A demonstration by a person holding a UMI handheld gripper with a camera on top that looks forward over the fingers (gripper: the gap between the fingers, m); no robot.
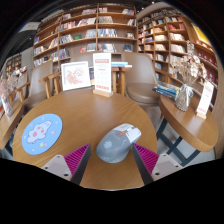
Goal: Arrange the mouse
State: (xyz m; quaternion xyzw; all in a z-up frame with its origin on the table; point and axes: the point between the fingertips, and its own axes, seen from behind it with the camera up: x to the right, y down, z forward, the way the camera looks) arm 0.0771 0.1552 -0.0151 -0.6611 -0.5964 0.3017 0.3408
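A grey computer mouse lies on the round wooden table, between my fingertips and just ahead of them. My gripper is open, with a small gap showing between each magenta pad and the mouse. A small white object with an orange mark touches the far side of the mouse. A round light-blue mouse mat with a pale picture lies on the table well to the left of the fingers.
An upright sign stand is at the table's far edge, with a framed picture and chairs behind it. A second table with a bottle and card is on the right. Bookshelves line the back.
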